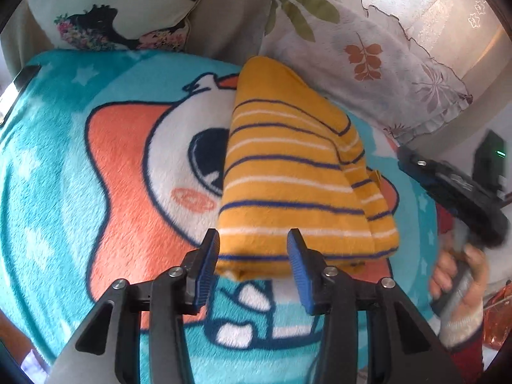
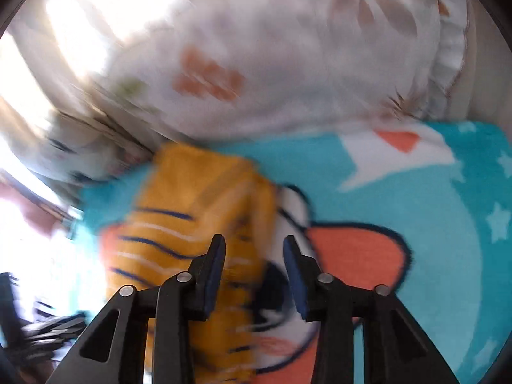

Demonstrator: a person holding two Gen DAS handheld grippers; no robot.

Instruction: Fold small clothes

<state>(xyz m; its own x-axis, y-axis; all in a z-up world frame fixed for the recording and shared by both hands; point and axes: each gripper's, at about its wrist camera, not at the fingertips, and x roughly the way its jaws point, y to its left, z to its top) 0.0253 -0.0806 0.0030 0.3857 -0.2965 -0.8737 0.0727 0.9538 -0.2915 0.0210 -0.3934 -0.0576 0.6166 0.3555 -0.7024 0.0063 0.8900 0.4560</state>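
Observation:
A small yellow garment with navy and white stripes lies folded into a narrow stack on the teal cartoon blanket. My left gripper is open and empty, its blue pads on either side of the garment's near edge, just above it. In the right wrist view, which is blurred by motion, my right gripper is open and empty above the garment and the blanket. The right gripper's black body and the hand holding it show at the right of the left wrist view.
A white leaf-print pillow lies behind the garment, and a cartoon-print cushion sits at the back left against a beige backrest. The pillow fills the top of the right wrist view. An orange packet lies at the far right.

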